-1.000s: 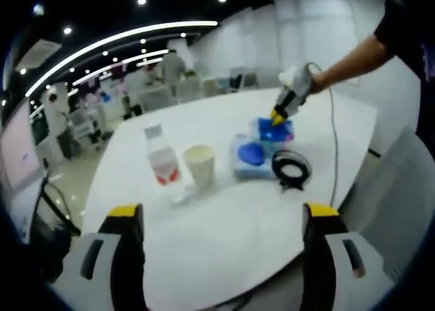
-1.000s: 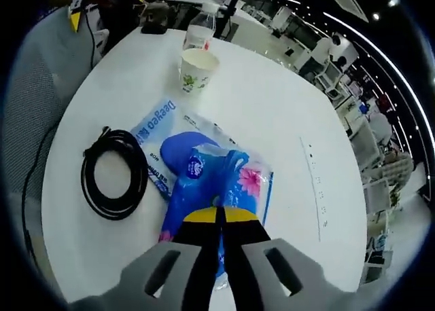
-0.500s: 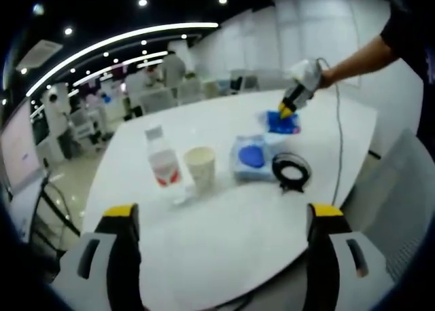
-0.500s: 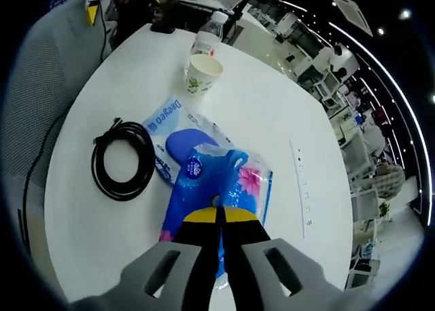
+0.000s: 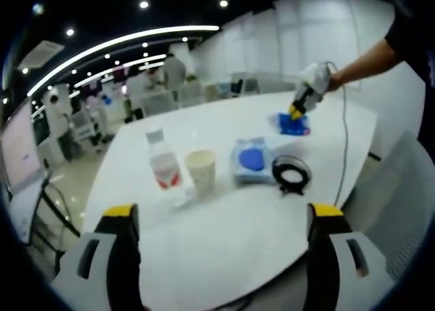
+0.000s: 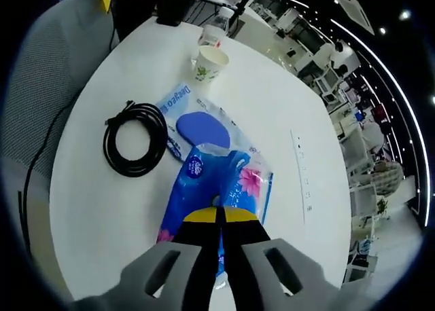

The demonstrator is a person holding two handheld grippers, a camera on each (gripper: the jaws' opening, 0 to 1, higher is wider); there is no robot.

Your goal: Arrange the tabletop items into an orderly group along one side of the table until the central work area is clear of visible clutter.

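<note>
My right gripper (image 6: 219, 216) is shut on a blue tissue pack (image 6: 214, 192) with a pink flower, held above the white table (image 6: 102, 209). In the left gripper view that same right gripper (image 5: 297, 110) holds the tissue pack (image 5: 292, 125) over the table's far right side. Below it lie a pale blue packet with a dark blue oval (image 6: 190, 124) and a coiled black cable (image 6: 134, 138). A paper cup (image 6: 209, 62) and a water bottle (image 6: 216, 31) stand farther off. My left gripper (image 5: 221, 219) is open near the table's front edge, nothing between its fingers (image 5: 126, 243).
The white table (image 5: 224, 243) is round-edged, with a built-in socket strip (image 6: 302, 185) in its surface. A grey mesh chair (image 6: 41, 73) stands by the edge near the cable. Office desks, chairs and people fill the background (image 5: 136, 87).
The right gripper has lifted the tissue pack off the pale blue packet and carried it away toward the table's far right; the packet's blue oval is now uncovered. The left gripper has barely moved.
</note>
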